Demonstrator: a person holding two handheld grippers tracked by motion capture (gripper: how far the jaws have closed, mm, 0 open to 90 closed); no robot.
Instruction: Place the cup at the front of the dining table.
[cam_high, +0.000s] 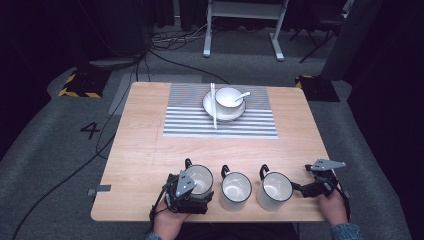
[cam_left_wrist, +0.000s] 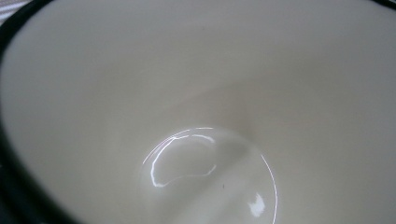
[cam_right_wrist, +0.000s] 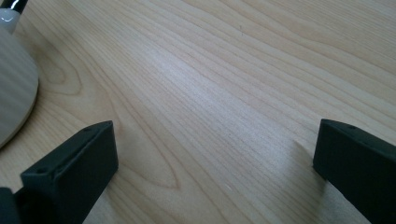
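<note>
Mug (cam_left_wrist: 201, 116) interior (handle hidden) hides tool.

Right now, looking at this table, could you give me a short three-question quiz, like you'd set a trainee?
1. How many mugs stand in the row along the near edge of the table?
2. True or false: the right claw is shut on the right mug.
3. Which is on the striped mat? A) a kettle B) a bowl on a plate C) a fourth mug

Key
1. Three: left mug, middle mug and right mug.
2. False: its jaws stand wide apart over bare wood, beside that mug.
3. B; a spoon rests in the bowl and chopsticks lie across the plate.
</note>
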